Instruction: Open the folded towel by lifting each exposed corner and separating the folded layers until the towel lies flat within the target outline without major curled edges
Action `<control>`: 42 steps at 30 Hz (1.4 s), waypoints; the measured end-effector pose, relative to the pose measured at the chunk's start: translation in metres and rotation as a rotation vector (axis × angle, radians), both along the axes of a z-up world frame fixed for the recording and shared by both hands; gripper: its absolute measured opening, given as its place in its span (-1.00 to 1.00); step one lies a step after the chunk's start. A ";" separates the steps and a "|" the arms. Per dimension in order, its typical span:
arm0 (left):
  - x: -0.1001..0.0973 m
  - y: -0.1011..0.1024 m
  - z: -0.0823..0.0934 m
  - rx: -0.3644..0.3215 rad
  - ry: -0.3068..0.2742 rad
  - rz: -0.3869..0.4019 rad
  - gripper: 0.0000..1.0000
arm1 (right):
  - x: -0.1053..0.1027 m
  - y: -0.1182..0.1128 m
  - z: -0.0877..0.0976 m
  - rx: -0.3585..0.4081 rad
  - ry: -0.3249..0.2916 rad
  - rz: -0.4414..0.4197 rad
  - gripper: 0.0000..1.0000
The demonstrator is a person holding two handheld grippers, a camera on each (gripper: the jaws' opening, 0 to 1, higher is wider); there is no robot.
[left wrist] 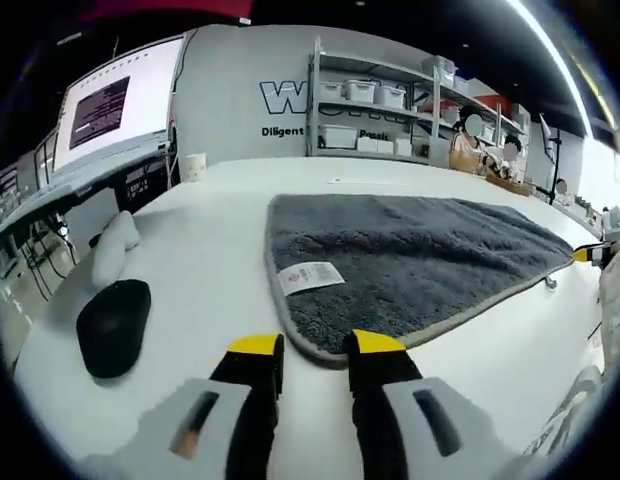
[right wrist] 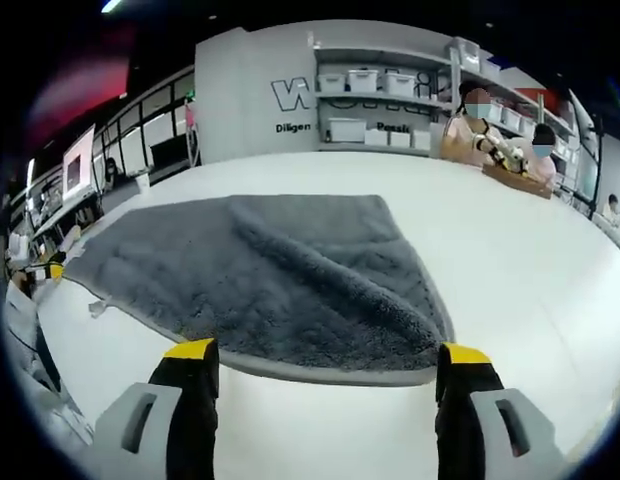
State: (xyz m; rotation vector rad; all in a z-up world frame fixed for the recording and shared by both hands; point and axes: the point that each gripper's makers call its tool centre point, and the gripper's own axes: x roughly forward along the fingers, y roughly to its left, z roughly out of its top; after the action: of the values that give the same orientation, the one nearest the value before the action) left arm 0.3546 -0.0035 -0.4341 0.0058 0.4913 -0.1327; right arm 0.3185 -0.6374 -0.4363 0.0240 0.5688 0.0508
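Grey towel (left wrist: 410, 260) lies on the white table (left wrist: 210, 250); my left gripper (left wrist: 315, 345) barely parted, my right gripper (right wrist: 325, 350) spread wide, both at its near edge.

Grey plush towel (left wrist: 410, 255) lies on a white table (left wrist: 210, 250), still folded, one layer doubled over another. A white care label (left wrist: 311, 277) faces up near one rounded corner. Edges bound in grey trim.

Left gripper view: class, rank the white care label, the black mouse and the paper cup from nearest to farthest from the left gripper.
From the left gripper:
1. White care label, just ahead on the grey towel.
2. Black mouse, off to the left.
3. Paper cup, far back left on the table.
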 end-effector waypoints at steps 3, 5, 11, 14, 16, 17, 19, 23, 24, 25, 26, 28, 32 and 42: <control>-0.001 0.000 -0.002 -0.008 0.000 0.015 -0.58 | -0.001 -0.001 0.000 0.000 -0.001 0.000 0.77; 0.000 -0.001 -0.002 -0.018 -0.009 0.012 -0.71 | -0.001 -0.001 0.000 -0.001 0.000 -0.001 0.77; 0.002 -0.003 -0.003 -0.015 -0.013 0.015 -0.87 | -0.003 -0.002 0.002 -0.002 -0.002 -0.003 0.77; 0.002 -0.005 -0.002 0.006 -0.019 0.010 -0.92 | -0.004 -0.002 0.002 -0.006 -0.002 -0.005 0.77; 0.001 -0.005 -0.002 0.018 -0.012 0.006 -0.92 | -0.005 -0.003 0.002 -0.006 0.001 -0.007 0.77; 0.001 -0.005 -0.002 0.020 -0.009 0.005 -0.92 | -0.005 -0.003 0.002 -0.006 0.001 -0.007 0.77; 0.000 -0.005 -0.002 0.027 -0.005 0.002 -0.92 | -0.005 -0.003 0.002 -0.006 0.001 -0.008 0.77; -0.003 -0.003 -0.002 0.040 0.007 -0.007 -0.92 | -0.005 -0.002 0.000 -0.009 0.009 -0.005 0.77; -0.003 -0.003 -0.002 0.040 0.008 -0.007 -0.92 | -0.005 -0.002 0.000 -0.009 0.009 -0.004 0.77; -0.004 0.000 -0.002 0.045 0.016 -0.010 -0.92 | -0.005 -0.001 0.000 -0.007 0.008 -0.003 0.77; -0.005 0.000 -0.003 0.046 0.018 -0.010 -0.92 | -0.005 -0.001 0.000 -0.006 0.008 -0.003 0.77; -0.006 0.002 -0.003 0.052 0.025 -0.014 -0.92 | -0.005 -0.001 -0.001 -0.008 0.011 -0.003 0.77; -0.008 0.003 -0.003 0.056 0.037 -0.019 -0.92 | -0.005 0.000 -0.002 -0.008 0.013 -0.002 0.77; -0.012 0.005 -0.003 0.081 0.060 -0.027 -0.92 | -0.007 0.002 -0.002 -0.010 0.021 0.006 0.77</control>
State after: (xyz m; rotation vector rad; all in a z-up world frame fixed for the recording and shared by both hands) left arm 0.3426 0.0019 -0.4370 0.0878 0.5566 -0.1396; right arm 0.3117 -0.6351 -0.4386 0.0127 0.5896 0.0533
